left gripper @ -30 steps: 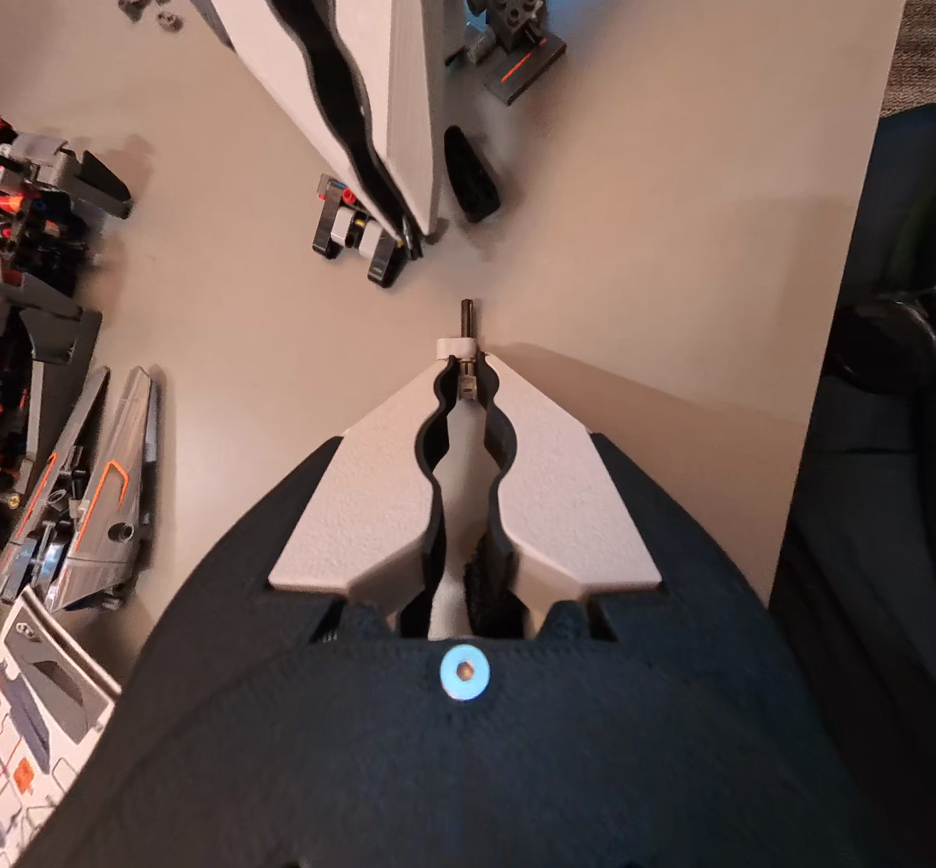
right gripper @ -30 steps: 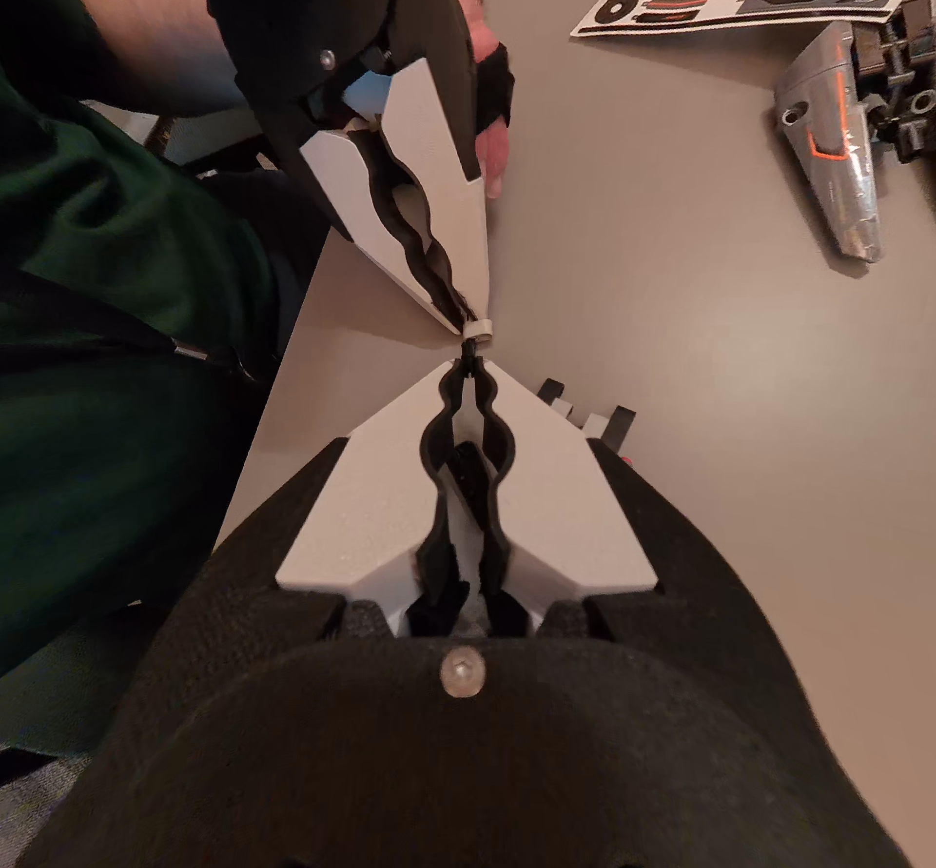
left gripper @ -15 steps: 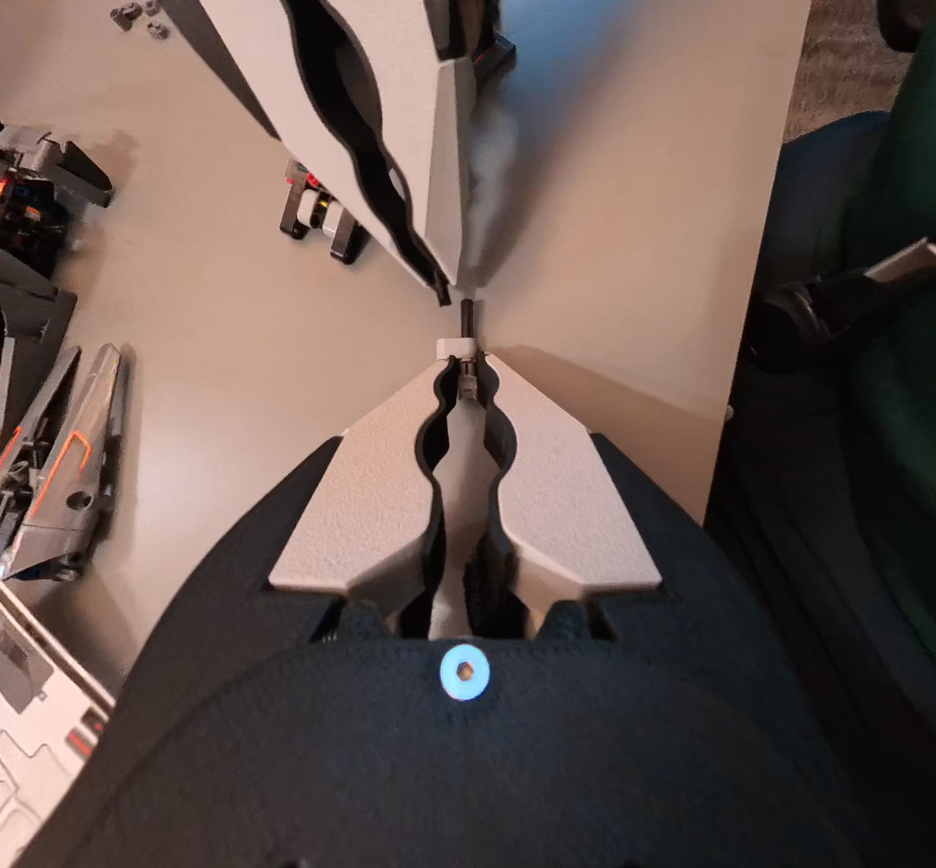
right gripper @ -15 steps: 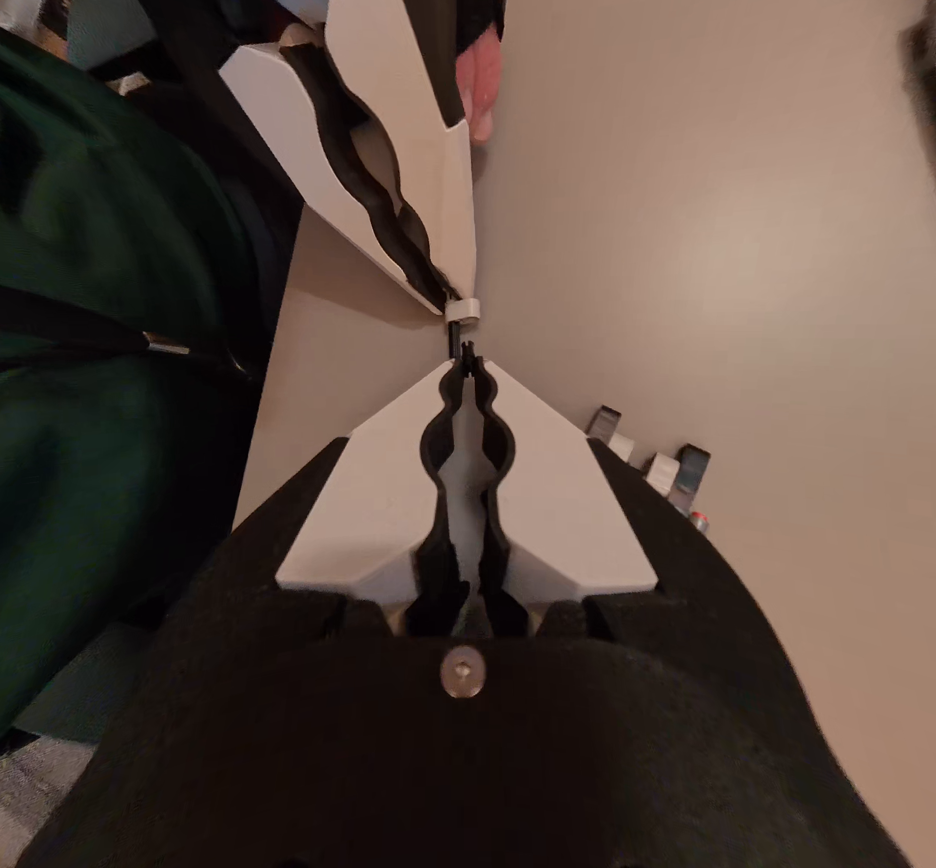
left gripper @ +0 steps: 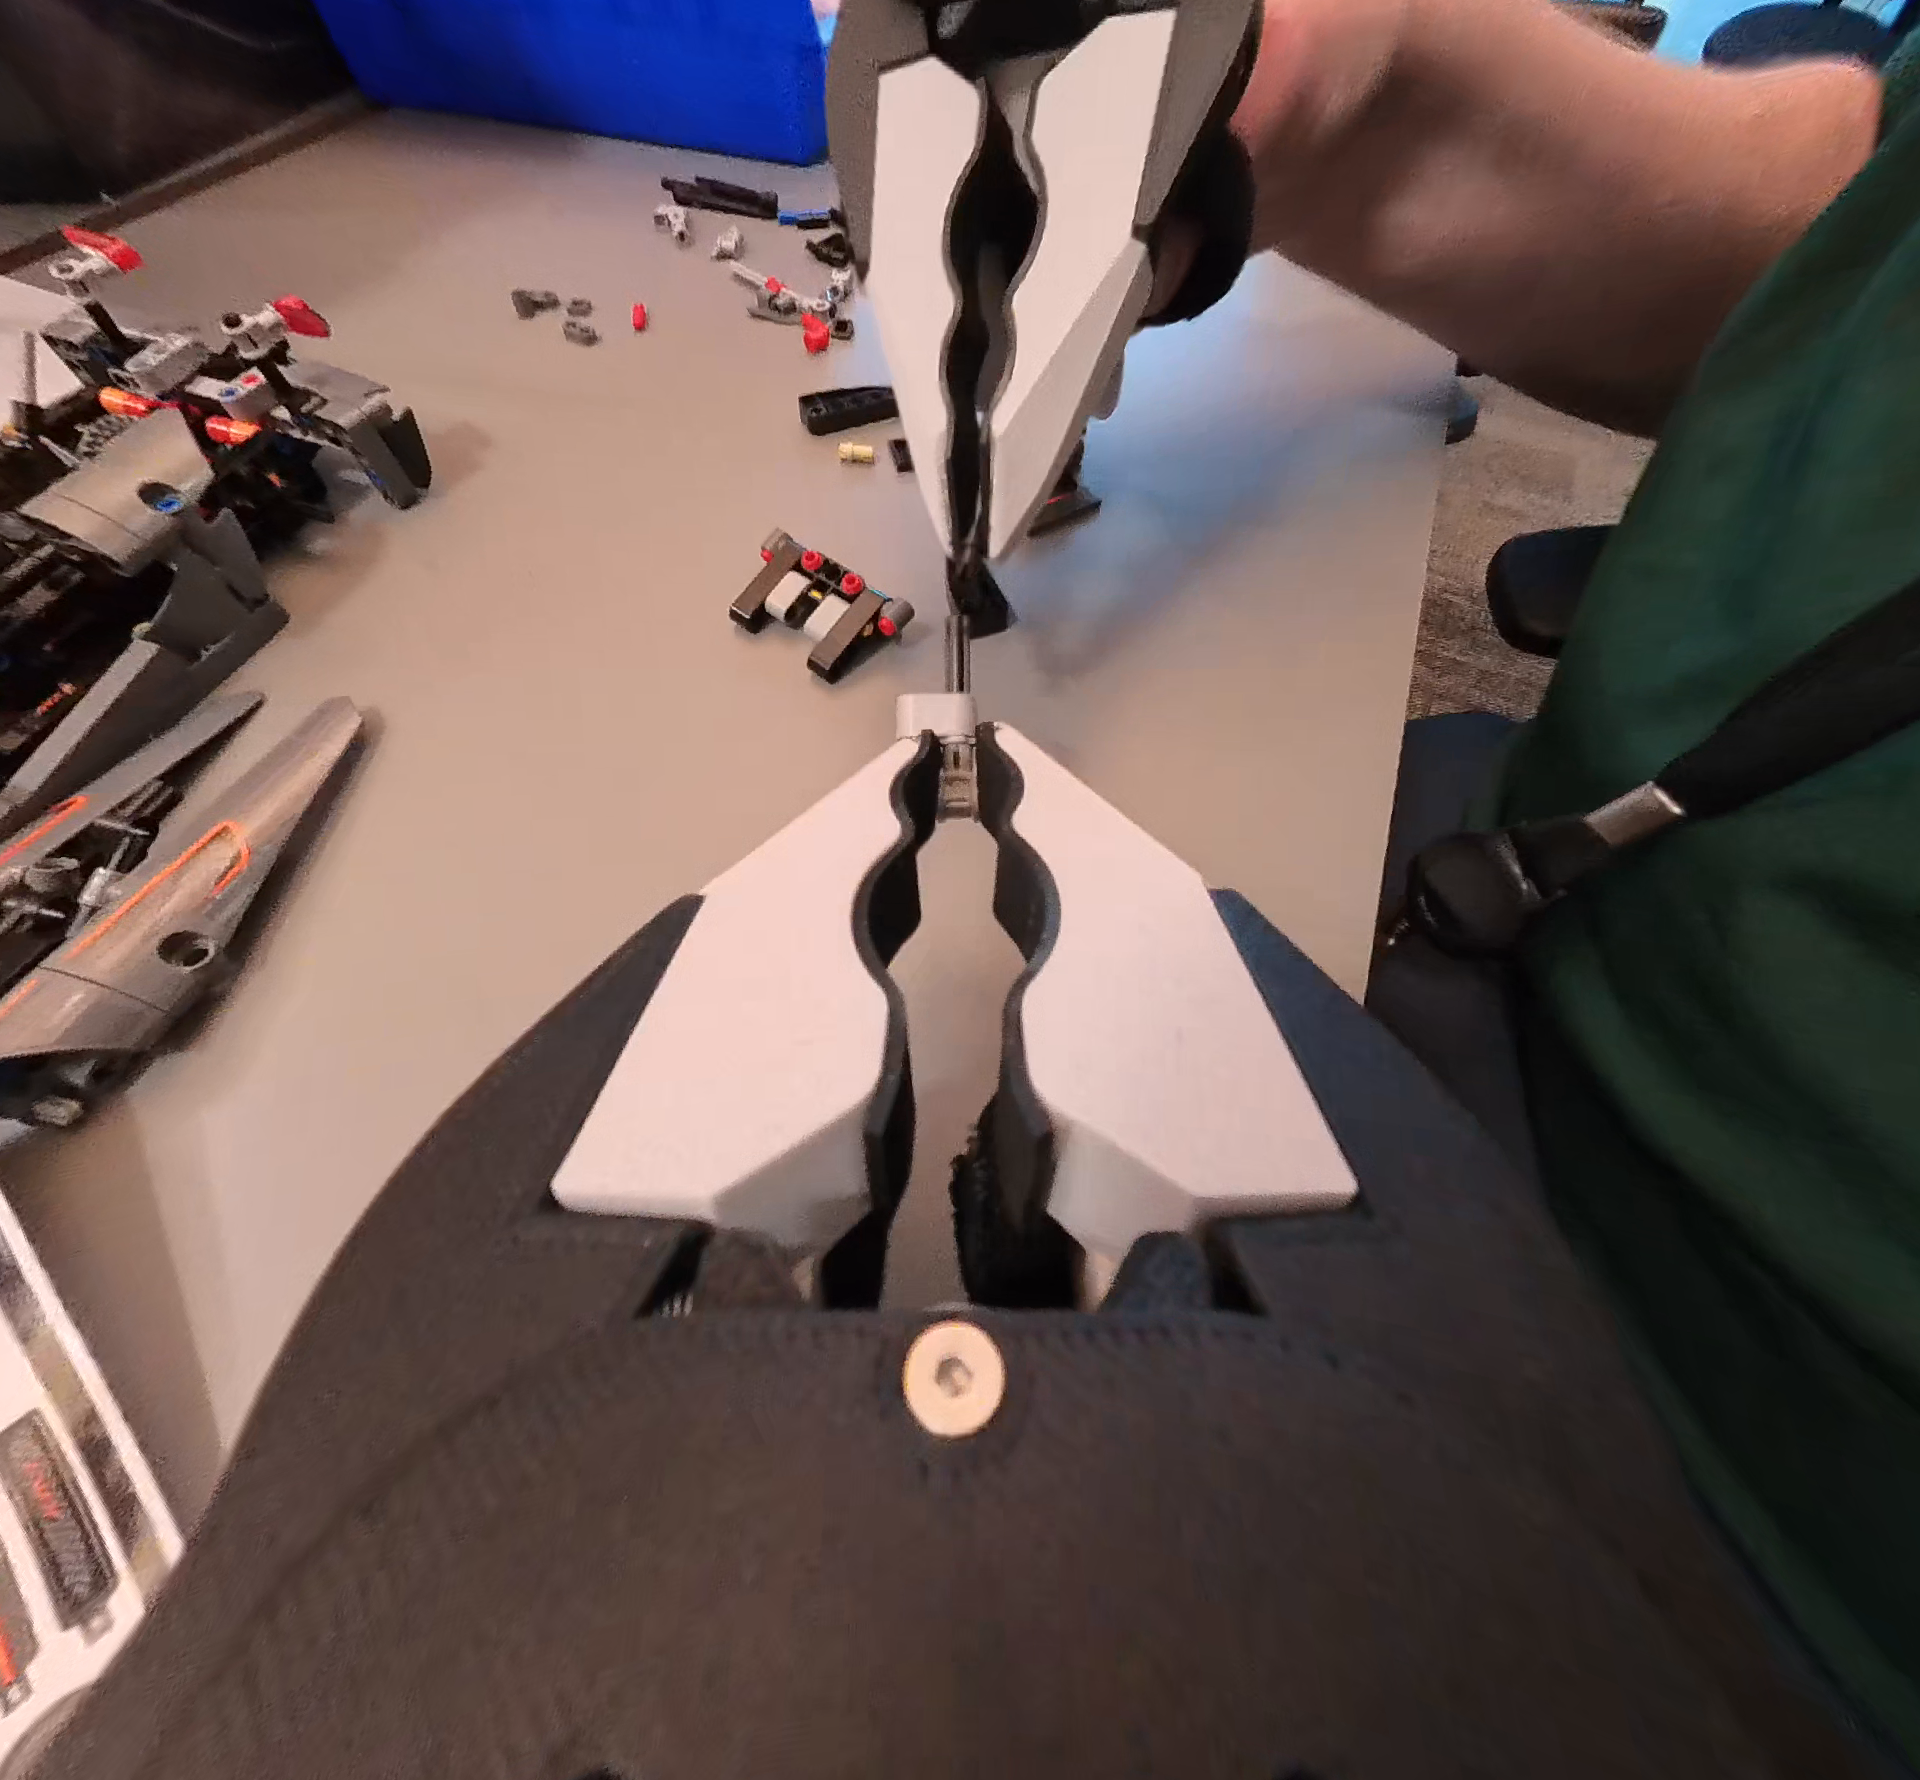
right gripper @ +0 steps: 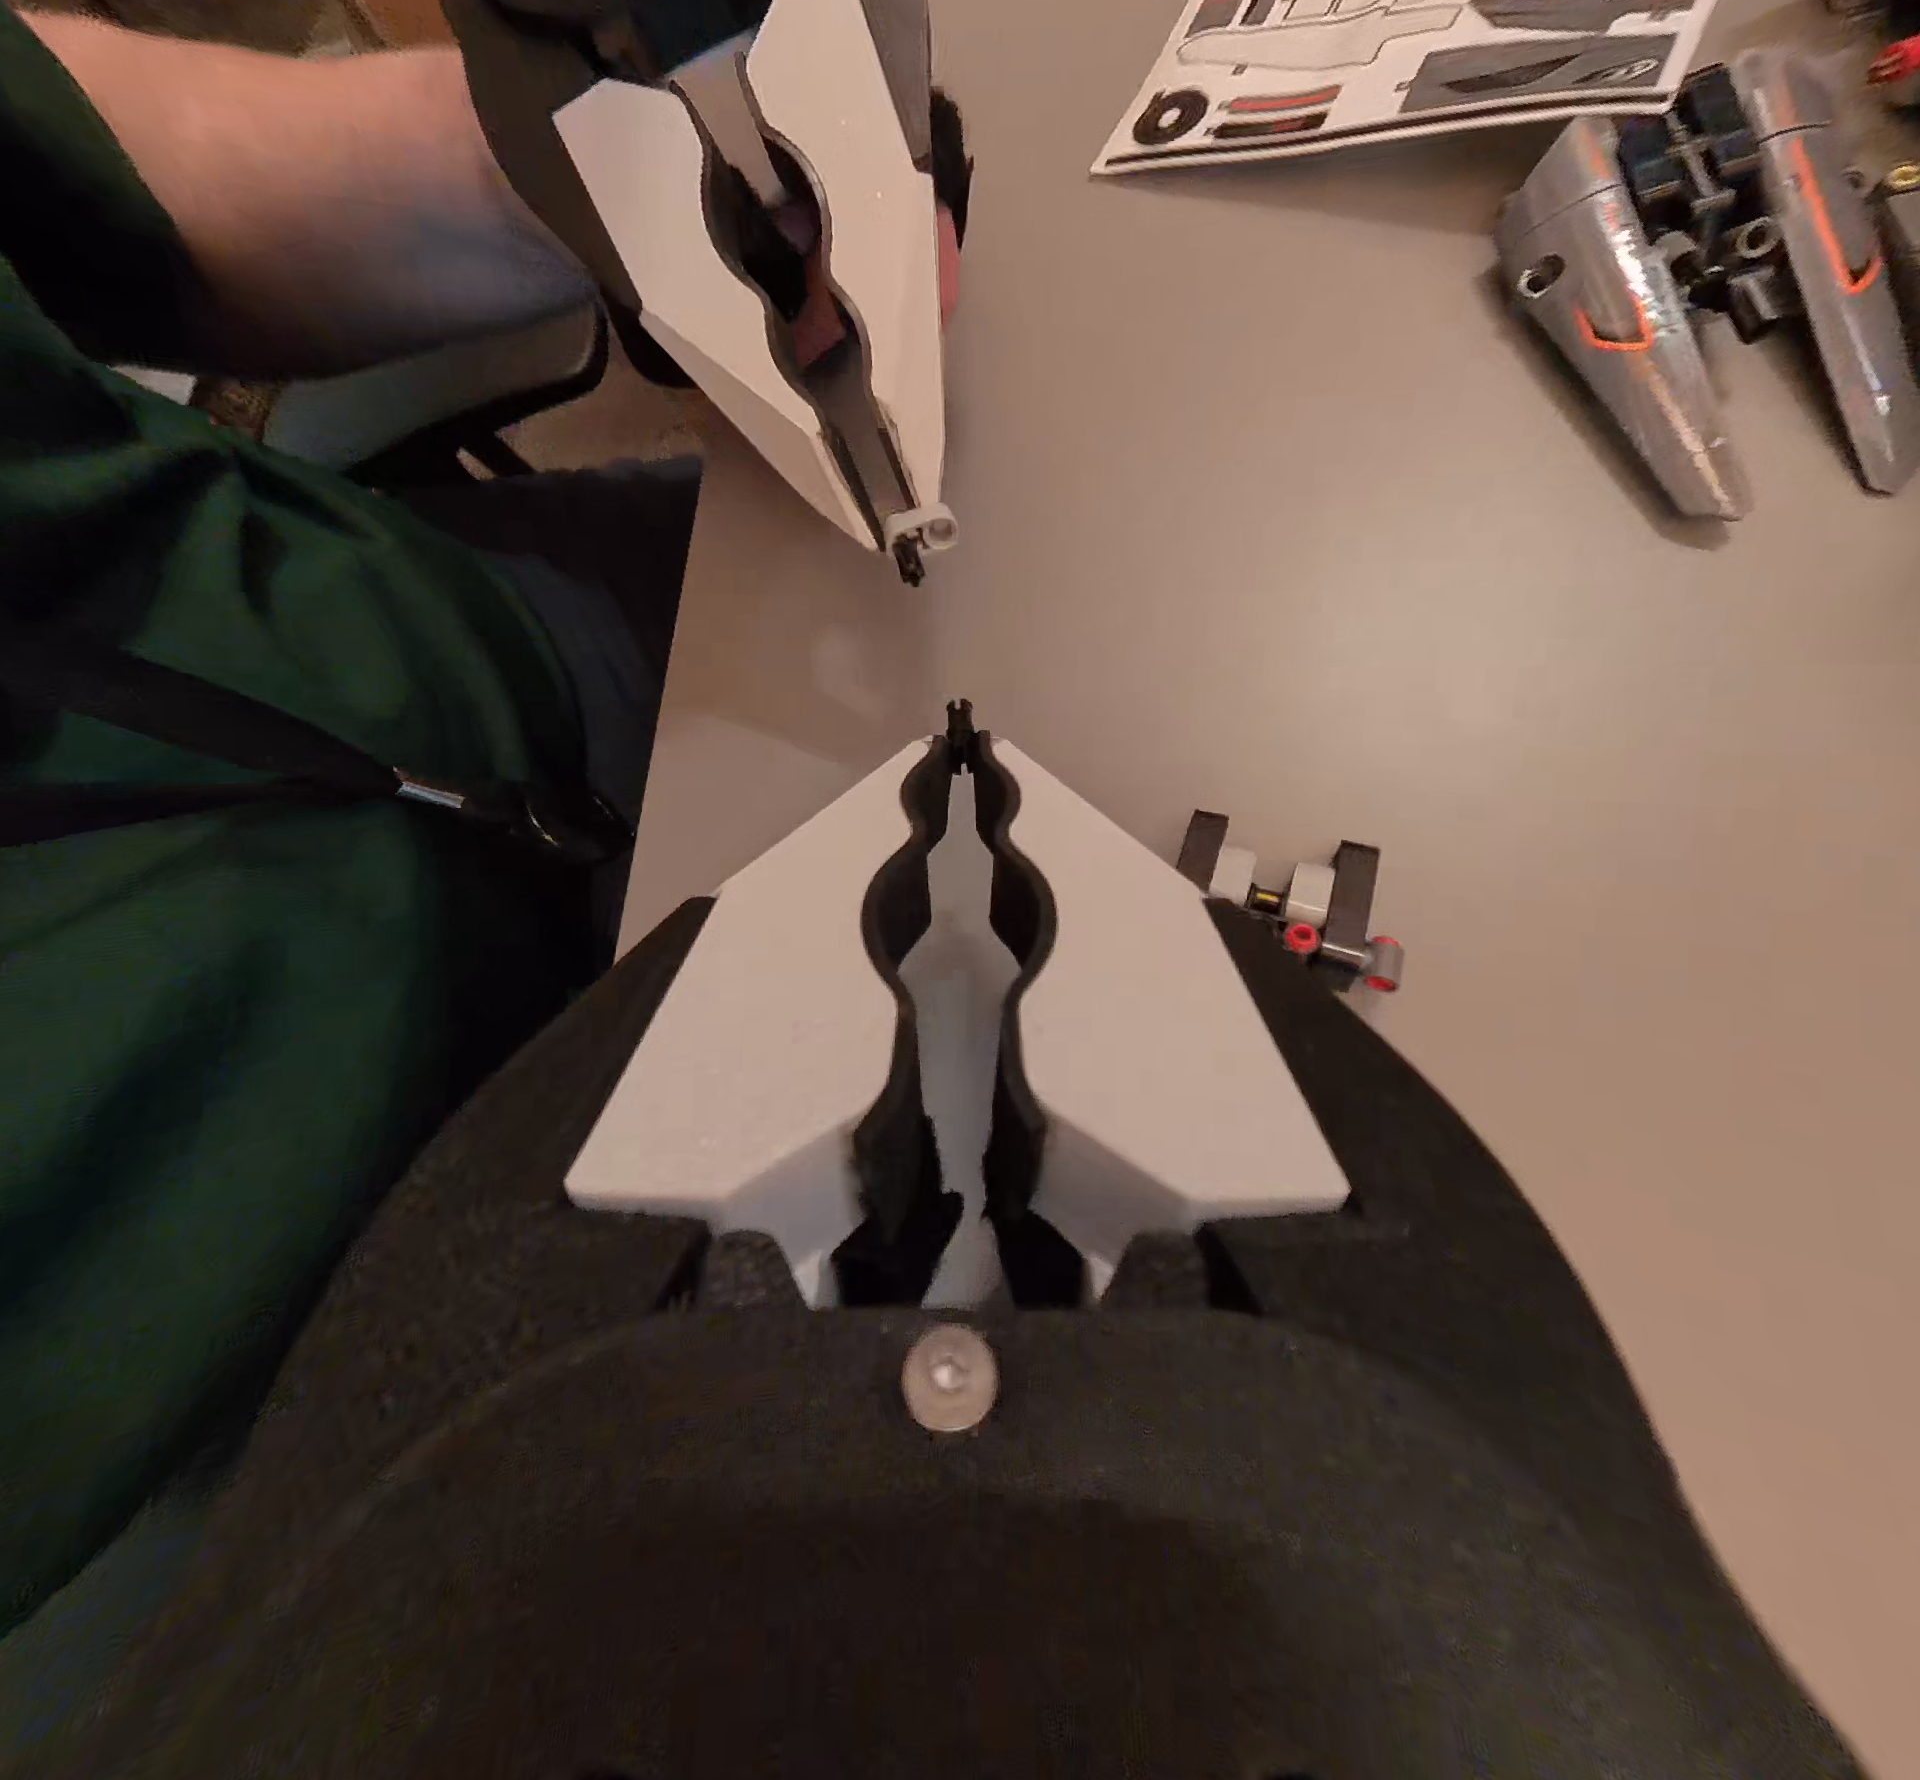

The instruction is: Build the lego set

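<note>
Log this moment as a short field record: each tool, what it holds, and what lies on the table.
left tool: shut on light grey connector with a black pin sticking out
right tool: shut on small black pin
gap between the parts: apart, facing tip to tip
table: small black-and-grey subassembly, grey panels with orange lines, sticker sheet

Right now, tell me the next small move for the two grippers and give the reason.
Probably ease the right gripper toward the left gripper, lined up. The right holds a small black piece; the left holds a grey connector with a black pin pointing at it, and a gap separates them.
</note>
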`<action>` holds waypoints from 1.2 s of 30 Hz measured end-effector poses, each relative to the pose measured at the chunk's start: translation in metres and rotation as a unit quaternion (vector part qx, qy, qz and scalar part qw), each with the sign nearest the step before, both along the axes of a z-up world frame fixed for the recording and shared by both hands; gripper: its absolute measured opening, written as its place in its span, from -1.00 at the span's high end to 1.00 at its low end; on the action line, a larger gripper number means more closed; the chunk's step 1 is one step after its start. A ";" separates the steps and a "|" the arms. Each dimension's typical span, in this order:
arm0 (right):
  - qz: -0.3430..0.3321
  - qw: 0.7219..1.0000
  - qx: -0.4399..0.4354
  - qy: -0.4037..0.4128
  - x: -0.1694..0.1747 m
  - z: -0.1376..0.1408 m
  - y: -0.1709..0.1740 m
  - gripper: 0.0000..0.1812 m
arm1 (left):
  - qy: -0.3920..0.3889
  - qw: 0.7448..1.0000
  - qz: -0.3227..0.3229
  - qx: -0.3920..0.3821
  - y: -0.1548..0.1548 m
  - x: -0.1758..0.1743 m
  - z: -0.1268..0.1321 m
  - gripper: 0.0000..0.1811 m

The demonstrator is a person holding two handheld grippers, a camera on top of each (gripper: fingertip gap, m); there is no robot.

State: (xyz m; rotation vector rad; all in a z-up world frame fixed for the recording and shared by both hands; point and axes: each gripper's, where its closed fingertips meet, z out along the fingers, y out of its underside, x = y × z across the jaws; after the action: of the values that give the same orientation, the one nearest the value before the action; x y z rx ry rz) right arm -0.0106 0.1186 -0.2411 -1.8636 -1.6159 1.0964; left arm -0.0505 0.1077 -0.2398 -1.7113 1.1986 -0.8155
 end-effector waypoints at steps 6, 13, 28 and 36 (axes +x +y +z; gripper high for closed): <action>-0.023 0.999 0.001 0.038 0.002 0.012 -0.001 0.97 | -0.065 0.998 -0.010 -0.012 -0.002 0.003 0.016 0.94; -0.043 0.996 0.004 0.081 -0.001 0.026 -0.004 0.97 | -0.329 0.932 -0.017 -0.150 0.013 -0.009 0.070 0.95; -0.058 0.989 -0.005 0.135 -0.007 0.039 -0.005 0.97 | -0.593 0.770 -0.026 -0.235 0.036 -0.046 0.104 0.95; -0.064 0.988 0.002 0.140 -0.009 0.041 -0.001 0.97 | -0.572 0.785 -0.018 -0.239 0.042 -0.041 0.099 0.94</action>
State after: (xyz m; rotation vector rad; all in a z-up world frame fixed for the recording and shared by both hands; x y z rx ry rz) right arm -0.0192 0.1172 -0.2005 -1.6955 -1.3219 1.2343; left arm -0.0915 0.1495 -0.1408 -1.1076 0.1568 -1.9144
